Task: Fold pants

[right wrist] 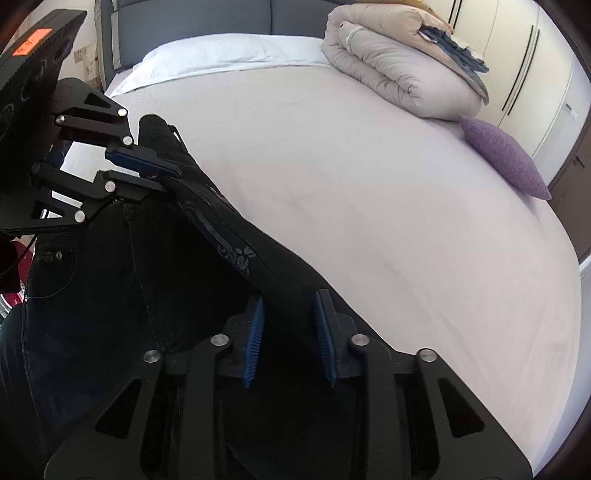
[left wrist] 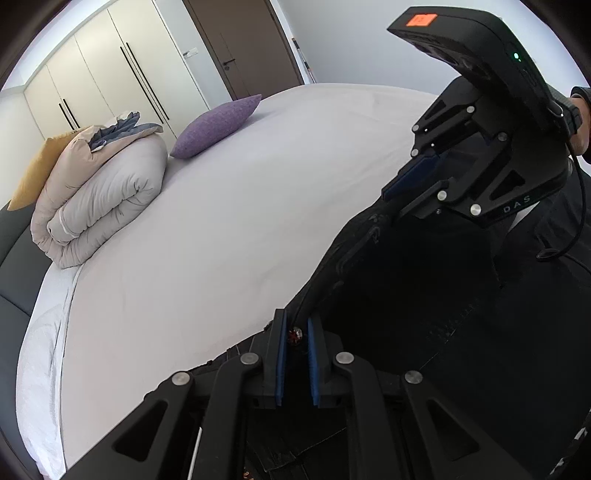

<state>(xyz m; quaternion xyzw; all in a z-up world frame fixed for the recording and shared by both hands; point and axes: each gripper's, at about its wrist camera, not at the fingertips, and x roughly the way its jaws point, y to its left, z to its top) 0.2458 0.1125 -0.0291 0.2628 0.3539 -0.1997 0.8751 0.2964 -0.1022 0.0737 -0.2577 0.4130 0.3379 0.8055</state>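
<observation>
I am holding the dark, near-black denim pants (right wrist: pixel 110 280) up over the near edge of the bed with the pale grey-white fitted sheet (left wrist: pixel 240 229), one gripper at each end of the waistband.

My left gripper (left wrist: pixel 295 336) is clamping narrowly on the waistband: its blue ribbed pads (left wrist: pixel 281 354) are sitting almost together with a thin fold of black cloth and a small reddish metal button (left wrist: pixel 294 335) pinched between them. In the right wrist view the same gripper (right wrist: pixel 162 173) is showing at the far end of the band, its pads closed flat on the fabric.

My right gripper (right wrist: pixel 290 306) is standing at the other end of the band. In its own view the blue pads (right wrist: pixel 255 339) are lying either side of a thick dark fold of waistband; in the left wrist view (left wrist: pixel 417 173) they are pressing on the cloth, so I am recording it as gripping the pants.

The waistband is running taut between the two grippers, with a pale embroidered pattern (right wrist: pixel 232 251) showing along it. The rest of the pants is hanging below the band, toward me, off the bed's near edge.

At the far side of the bed: a rolled beige-and-grey quilted duvet (left wrist: pixel 103 195), and just beside it a purple knitted square cushion (left wrist: pixel 218 125). A white flat pillow (right wrist: pixel 207 51) is lying at the head end of the bed, against the grey padded headboard (right wrist: pixel 192 18).
</observation>
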